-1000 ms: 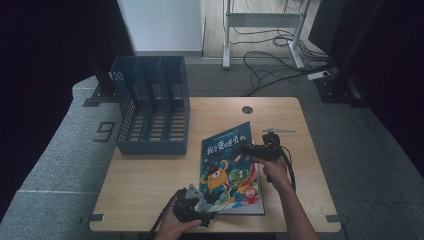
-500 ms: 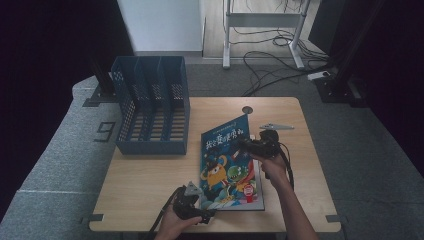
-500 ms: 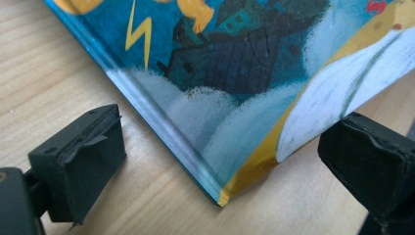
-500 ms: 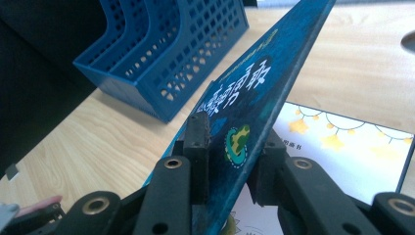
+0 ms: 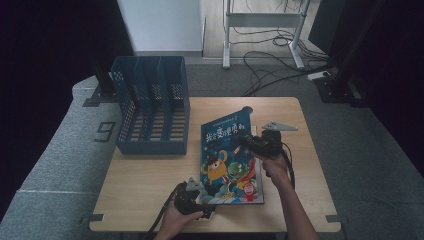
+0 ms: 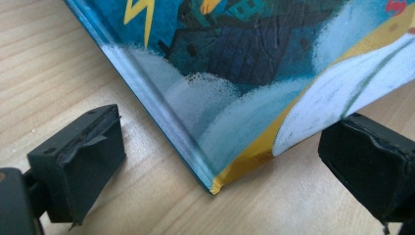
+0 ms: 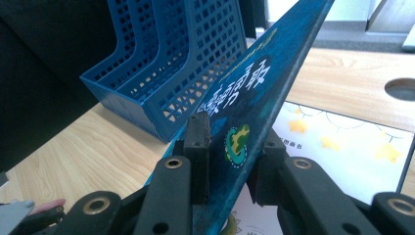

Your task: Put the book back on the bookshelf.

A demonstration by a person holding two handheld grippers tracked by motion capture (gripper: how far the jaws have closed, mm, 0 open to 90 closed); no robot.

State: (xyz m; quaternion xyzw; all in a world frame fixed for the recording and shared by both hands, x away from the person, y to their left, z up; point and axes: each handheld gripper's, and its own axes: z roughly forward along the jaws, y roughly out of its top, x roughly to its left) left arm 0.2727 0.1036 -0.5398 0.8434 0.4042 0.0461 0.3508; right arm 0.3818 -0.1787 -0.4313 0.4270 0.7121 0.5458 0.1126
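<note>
On the left of the pale wooden tabletop [image 5: 150, 170] stands a dark blue plastic file rack with holes in its walls [image 5: 150, 112], and it has upright slots that look empty. Just right of it, near the middle, lies the big flat picture book with a blue cover and an orange monster on it [image 5: 227, 160]. The book looks thin and light, but wide. Its cover looks smooth and a bit shiny, so I think it can slip, and it can bend if it is pulled by one corner. The safest place to take hold is along an edge, with one claw at each end, so that it does not flop. The left claw [image 6: 215, 161] sits low at the near edge of the tabletop, with the person's hand wrapped round it. Its two black jaws stand wide apart, one on each side of the book's near corner [image 6: 215, 183], and they do not touch it. The forearm comes in from the bottom and the claw points away from the person, across the tabletop. Farther right, the right claw [image 7: 230, 142] pinches the front cover at its right edge. The cover tilts up off the white page with yellow stars [image 7: 342, 147] below it. That hand is raised above the tabletop and its claw points left, toward the rack.
</note>
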